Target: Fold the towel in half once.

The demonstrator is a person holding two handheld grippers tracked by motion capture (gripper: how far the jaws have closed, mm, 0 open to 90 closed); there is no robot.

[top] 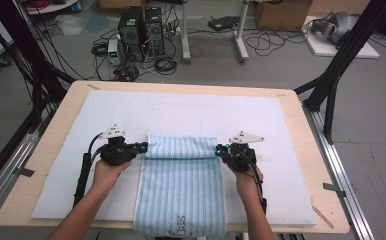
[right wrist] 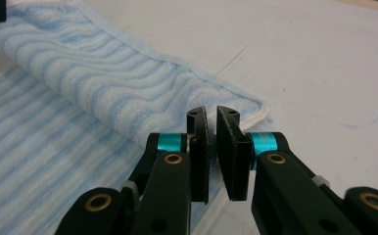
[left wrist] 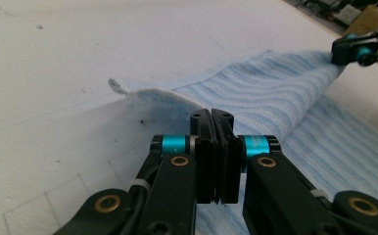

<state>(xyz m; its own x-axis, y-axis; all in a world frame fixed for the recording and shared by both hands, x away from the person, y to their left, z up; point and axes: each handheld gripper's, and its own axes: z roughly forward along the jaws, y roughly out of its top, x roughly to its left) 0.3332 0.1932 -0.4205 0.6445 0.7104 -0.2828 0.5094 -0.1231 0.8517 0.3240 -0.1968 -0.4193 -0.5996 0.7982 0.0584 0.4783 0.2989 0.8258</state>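
Note:
A light blue striped towel (top: pixel 181 190) lies lengthwise on a white mat (top: pixel 191 107), its near end with a small rabbit print hanging over the table's front edge. Its far end is folded back toward me as a raised flap (top: pixel 181 146). My left gripper (top: pixel 143 146) is shut on the flap's left corner; in the left gripper view its jaws (left wrist: pixel 211 115) meet with the towel edge (left wrist: pixel 153 95) rising to them. My right gripper (top: pixel 218 149) pinches the flap's right corner, and the bulging fold (right wrist: pixel 104 83) runs off from its jaws (right wrist: pixel 212 112).
The mat covers most of a wooden table (top: pixel 301 120). Bare mat lies beyond the fold and on both sides of the towel. Past the table are computer towers (top: pixel 141 30), cables and black frame posts (top: pixel 331 85) on the floor.

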